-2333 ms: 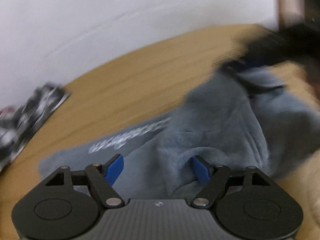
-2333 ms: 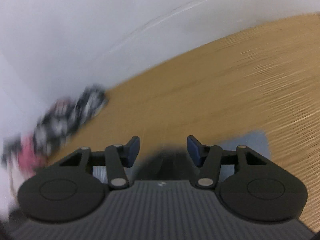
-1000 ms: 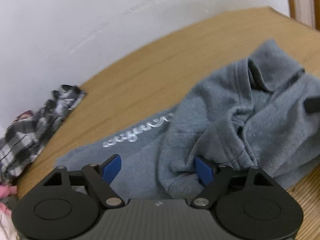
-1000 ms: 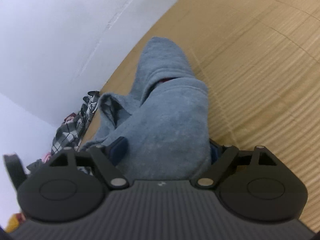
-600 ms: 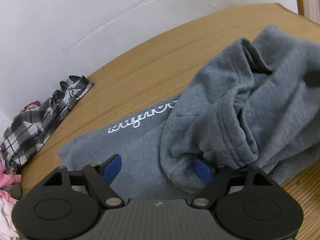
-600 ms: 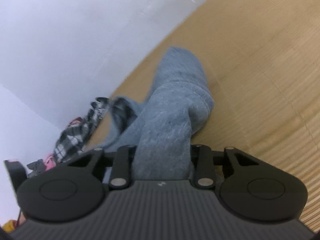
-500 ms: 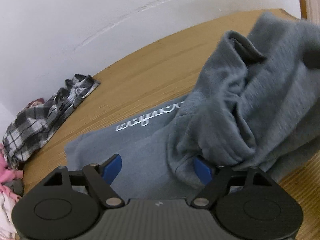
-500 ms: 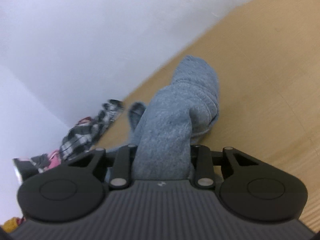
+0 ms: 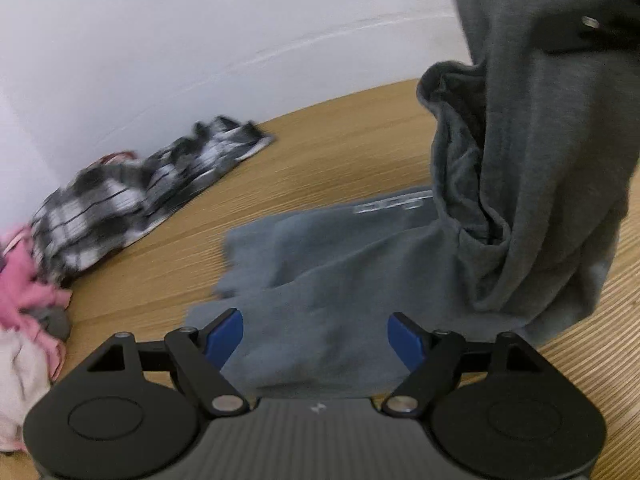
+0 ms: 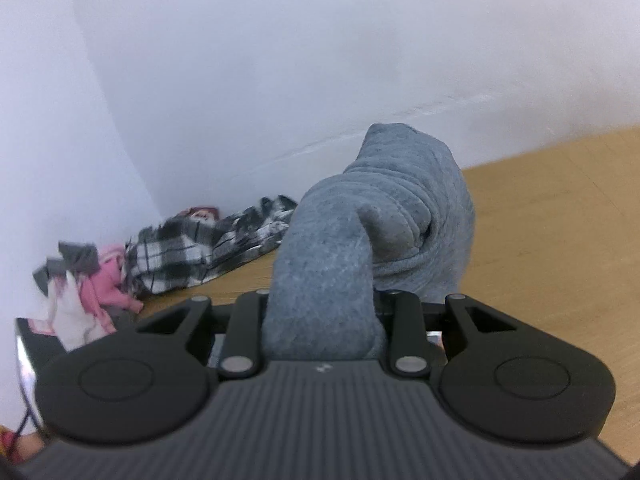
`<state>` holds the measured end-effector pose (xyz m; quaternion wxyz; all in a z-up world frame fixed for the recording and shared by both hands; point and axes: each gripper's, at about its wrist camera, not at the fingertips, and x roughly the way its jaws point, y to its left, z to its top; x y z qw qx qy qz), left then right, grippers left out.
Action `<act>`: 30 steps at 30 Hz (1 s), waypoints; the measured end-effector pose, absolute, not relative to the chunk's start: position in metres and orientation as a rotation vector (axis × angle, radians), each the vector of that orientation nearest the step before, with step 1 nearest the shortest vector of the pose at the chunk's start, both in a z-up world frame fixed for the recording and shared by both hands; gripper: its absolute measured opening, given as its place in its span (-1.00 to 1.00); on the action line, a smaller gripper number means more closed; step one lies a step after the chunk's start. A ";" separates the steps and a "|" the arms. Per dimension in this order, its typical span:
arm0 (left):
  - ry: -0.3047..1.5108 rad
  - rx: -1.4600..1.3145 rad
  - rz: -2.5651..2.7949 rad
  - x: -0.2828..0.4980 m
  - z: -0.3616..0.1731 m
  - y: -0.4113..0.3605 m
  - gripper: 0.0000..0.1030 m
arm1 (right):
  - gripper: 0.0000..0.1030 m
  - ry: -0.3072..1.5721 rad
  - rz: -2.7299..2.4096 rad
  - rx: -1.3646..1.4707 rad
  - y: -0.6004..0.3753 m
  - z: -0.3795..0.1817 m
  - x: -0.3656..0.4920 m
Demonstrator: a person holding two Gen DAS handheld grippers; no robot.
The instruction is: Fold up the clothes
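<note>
Lifted well clear of where it lay a second ago, the grey sweatshirt (image 9: 532, 184) now hangs from the right gripper (image 10: 322, 300), whose tongs are clamped on a thick bunch of its fleece; the lower half trails on the table (image 9: 328, 148), printed lettering blurred at about 1 o'clock in the left wrist view. Fleece looks soft, heavy and limp, falling in deep vertical folds with a ribbed edge curling near the top. On the wood-grain table the fabric probably drags more than it slides. At 9 o'clock, against the wall (image 9: 200, 40), lie a black-and-white plaid shirt (image 9: 132, 192) and a small pink garment (image 9: 20, 292), both crumpled and well apart from the sweatshirt. The left gripper (image 9: 316, 338) hovers low over the trailing hem, tongs wide apart, blue pads (image 9: 222, 336) either side of the cloth but not pinching. To do this step well, I judge the right should raise until the body hangs straight, while the left closes on a hem corner, not a bunched middle, so the two can spread the piece flat. Pulling before the left grips risks twisting it.
</note>
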<state>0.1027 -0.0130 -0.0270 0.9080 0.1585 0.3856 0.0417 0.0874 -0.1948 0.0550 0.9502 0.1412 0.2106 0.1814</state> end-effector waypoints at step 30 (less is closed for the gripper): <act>0.791 -0.179 -0.100 0.047 -0.008 0.117 0.64 | 0.65 0.689 0.712 0.046 -0.066 0.048 0.251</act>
